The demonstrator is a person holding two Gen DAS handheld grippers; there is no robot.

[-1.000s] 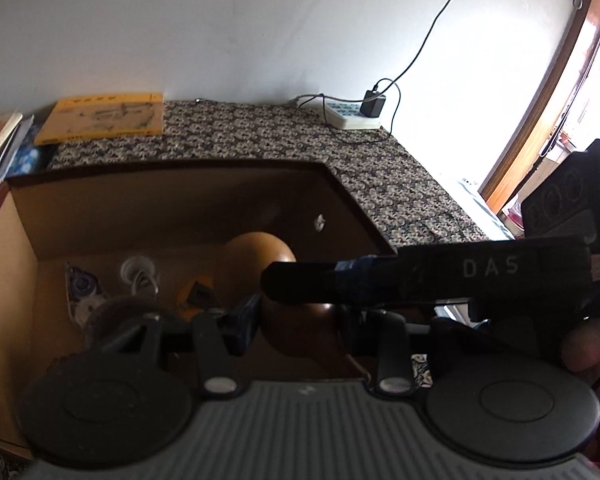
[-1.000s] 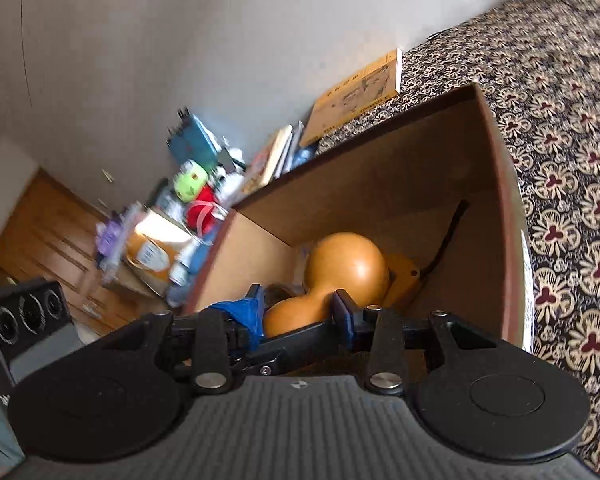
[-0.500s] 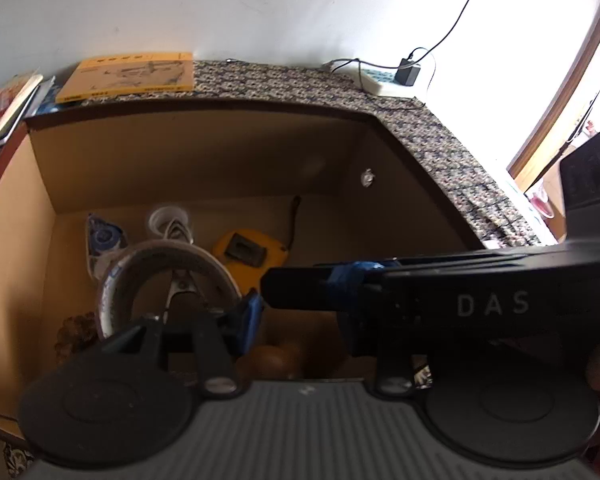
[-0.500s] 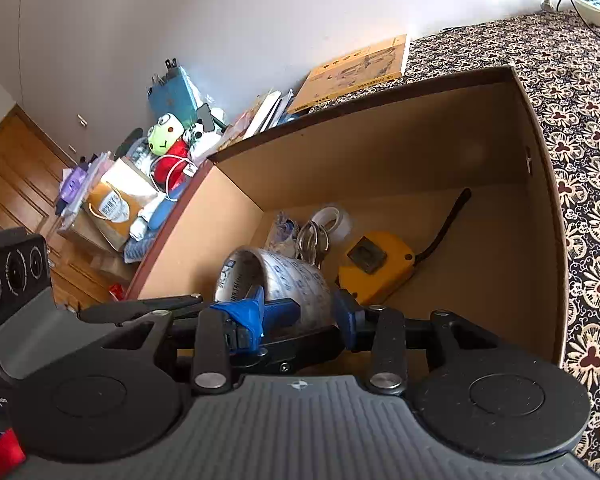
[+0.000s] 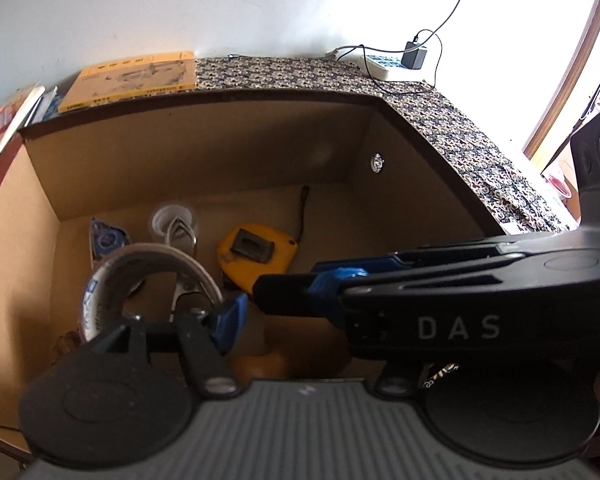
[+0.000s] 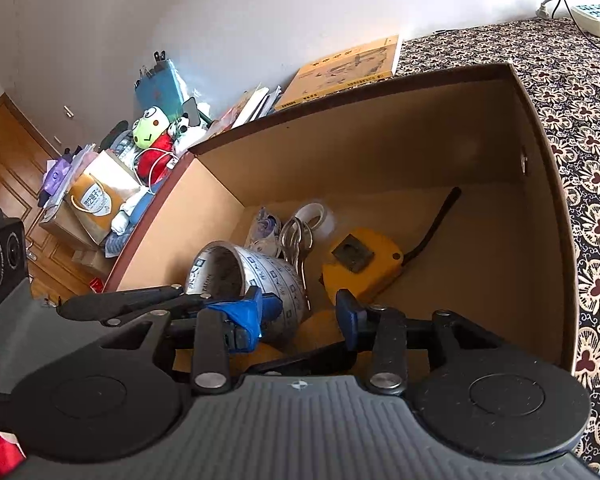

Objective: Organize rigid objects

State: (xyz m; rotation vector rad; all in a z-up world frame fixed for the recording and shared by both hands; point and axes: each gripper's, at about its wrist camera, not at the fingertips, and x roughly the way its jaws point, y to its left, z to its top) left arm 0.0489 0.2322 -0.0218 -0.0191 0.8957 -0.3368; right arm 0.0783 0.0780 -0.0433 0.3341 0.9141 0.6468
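Observation:
An orange-brown gourd (image 6: 320, 326) lies low at the near end of the brown cardboard box (image 6: 540, 184). In the left wrist view only a bit of the gourd (image 5: 260, 364) shows, under the finger. My right gripper (image 6: 302, 314) straddles it with its jaws opening, and the blue pads look just off it. My left gripper (image 5: 308, 328) hangs over the same spot with its jaws opening and nothing between them. Its right finger is hidden behind the right gripper's black body (image 5: 440, 312), which crosses in front.
Deeper in the box lie a large printed tape roll (image 6: 256, 272), scissors (image 6: 296, 240), a small clear tape roll (image 6: 316, 216), a blue tape dispenser (image 5: 106, 238) and a yellow tape measure (image 6: 364, 264). A yellow book (image 5: 132, 80), a power strip (image 5: 396, 66) and clutter (image 6: 148, 144) surround it.
Both grippers sank into the box with the gourd, which dropped from mid-view to the bottom edge. Both pairs of jaws have spread wider, and the box's contents now show.

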